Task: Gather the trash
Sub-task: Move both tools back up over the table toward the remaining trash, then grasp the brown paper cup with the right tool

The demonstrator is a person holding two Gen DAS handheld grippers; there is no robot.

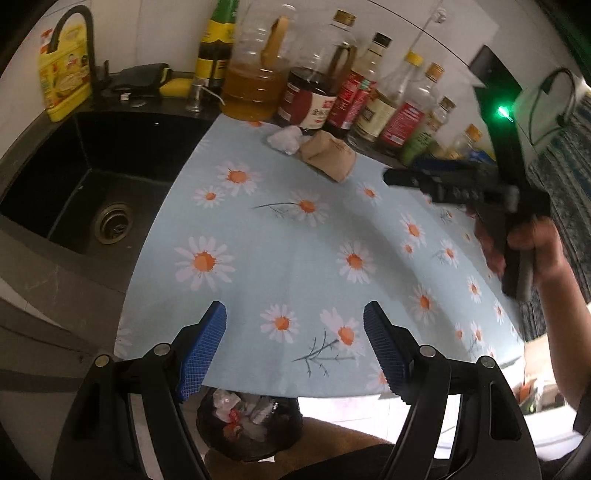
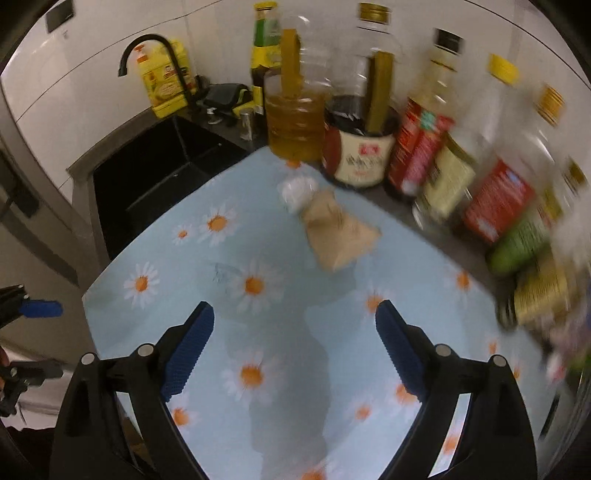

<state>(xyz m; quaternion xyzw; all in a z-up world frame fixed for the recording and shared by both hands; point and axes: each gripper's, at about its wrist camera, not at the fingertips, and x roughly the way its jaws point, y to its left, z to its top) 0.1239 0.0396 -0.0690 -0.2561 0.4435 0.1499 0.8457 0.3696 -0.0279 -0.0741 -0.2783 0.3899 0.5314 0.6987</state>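
Note:
A crumpled brown paper bag (image 1: pixel 328 157) (image 2: pixel 338 232) lies at the far side of the daisy-print cloth (image 1: pixel 280 236), touching a white crumpled wad (image 1: pixel 285 139) (image 2: pixel 297 192) just behind it. My left gripper (image 1: pixel 295 343) hangs open and empty over the cloth's near edge. Below that edge stands a black bin (image 1: pixel 247 424) with wrappers and white scraps inside. My right gripper (image 2: pixel 295 343) is open with nothing between its blue pads, over the cloth short of the bag. In the left wrist view it shows at the right (image 1: pixel 461 188), held by a hand (image 1: pixel 532 251).
A row of oil and sauce bottles (image 1: pixel 317 99) (image 2: pixel 354 147) lines the back of the counter behind the trash. A black sink (image 1: pixel 85 184) with a curved tap (image 1: pixel 74 33) lies to the left. A yellow carton (image 1: pixel 64 77) stands behind the sink.

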